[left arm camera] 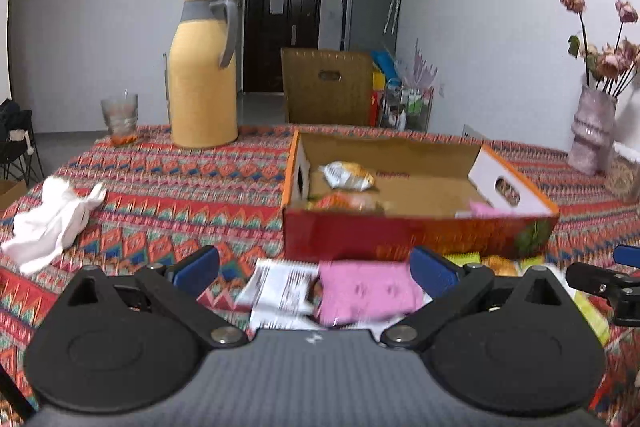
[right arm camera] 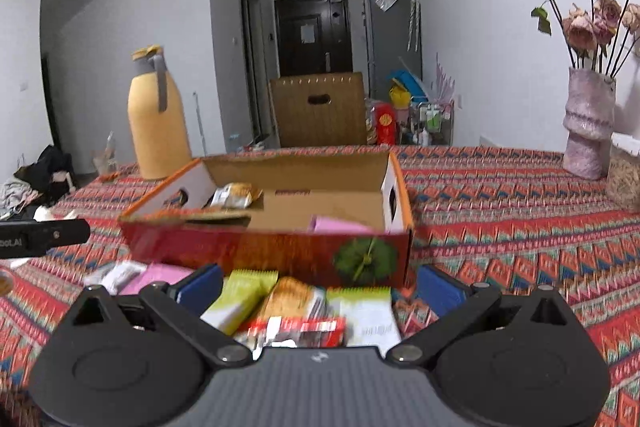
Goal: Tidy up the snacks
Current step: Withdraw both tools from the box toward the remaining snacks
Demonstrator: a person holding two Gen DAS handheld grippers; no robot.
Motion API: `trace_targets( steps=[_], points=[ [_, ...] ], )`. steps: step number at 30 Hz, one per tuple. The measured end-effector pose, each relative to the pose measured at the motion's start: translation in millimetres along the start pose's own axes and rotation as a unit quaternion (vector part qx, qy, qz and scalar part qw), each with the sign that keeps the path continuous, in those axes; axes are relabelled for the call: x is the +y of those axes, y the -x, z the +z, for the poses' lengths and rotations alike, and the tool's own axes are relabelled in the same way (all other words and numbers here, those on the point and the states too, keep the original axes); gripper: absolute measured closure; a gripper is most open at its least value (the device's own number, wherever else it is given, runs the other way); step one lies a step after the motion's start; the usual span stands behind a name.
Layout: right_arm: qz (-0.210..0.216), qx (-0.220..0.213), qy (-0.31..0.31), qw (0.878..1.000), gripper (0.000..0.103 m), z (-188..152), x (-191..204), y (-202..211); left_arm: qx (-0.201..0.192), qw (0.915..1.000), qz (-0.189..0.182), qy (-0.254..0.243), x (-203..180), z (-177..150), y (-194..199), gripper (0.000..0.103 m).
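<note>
In the left wrist view, the left gripper (left arm camera: 314, 269) hangs spread over a pink packet (left arm camera: 366, 291) and a white packet (left arm camera: 280, 293) lying on the table just before the box (left arm camera: 420, 231), probably to straddle one. In the right wrist view, the right gripper (right arm camera: 320, 285) is likewise spread, empty, over a green packet (right arm camera: 240, 301) and an orange packet (right arm camera: 292, 297); the box already holds some snacks.

I'm in a home's dining area: patterned tablecloth (left arm camera: 168, 187) under my grippers, thermos (left arm camera: 203, 75) and flower vase (right arm camera: 588, 123) ahead, fridge (left arm camera: 372, 7) and entry door (left arm camera: 282, 27) beyond.
</note>
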State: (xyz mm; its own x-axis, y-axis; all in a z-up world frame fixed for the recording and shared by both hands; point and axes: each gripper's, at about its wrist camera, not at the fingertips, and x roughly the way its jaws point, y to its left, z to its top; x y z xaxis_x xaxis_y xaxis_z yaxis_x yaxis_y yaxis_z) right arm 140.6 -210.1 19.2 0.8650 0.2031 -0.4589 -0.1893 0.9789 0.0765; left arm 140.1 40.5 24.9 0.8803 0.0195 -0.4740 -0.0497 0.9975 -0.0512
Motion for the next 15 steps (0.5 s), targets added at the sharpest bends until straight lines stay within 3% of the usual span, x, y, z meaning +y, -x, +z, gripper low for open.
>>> trace_targets(
  steps=[6, 15],
  points=[
    [0.009, 0.025, 0.0, 1.0, 0.0, -31, 4, 9, 0.025, 0.9996, -0.004, 0.01, 8, -28, 0, 0.0],
    [0.008, 0.049, -0.002, 0.999, 0.0, -57, 11, 15, 0.025, 0.9996, -0.005, 0.01, 11, -48, -6, 0.0]
  ],
)
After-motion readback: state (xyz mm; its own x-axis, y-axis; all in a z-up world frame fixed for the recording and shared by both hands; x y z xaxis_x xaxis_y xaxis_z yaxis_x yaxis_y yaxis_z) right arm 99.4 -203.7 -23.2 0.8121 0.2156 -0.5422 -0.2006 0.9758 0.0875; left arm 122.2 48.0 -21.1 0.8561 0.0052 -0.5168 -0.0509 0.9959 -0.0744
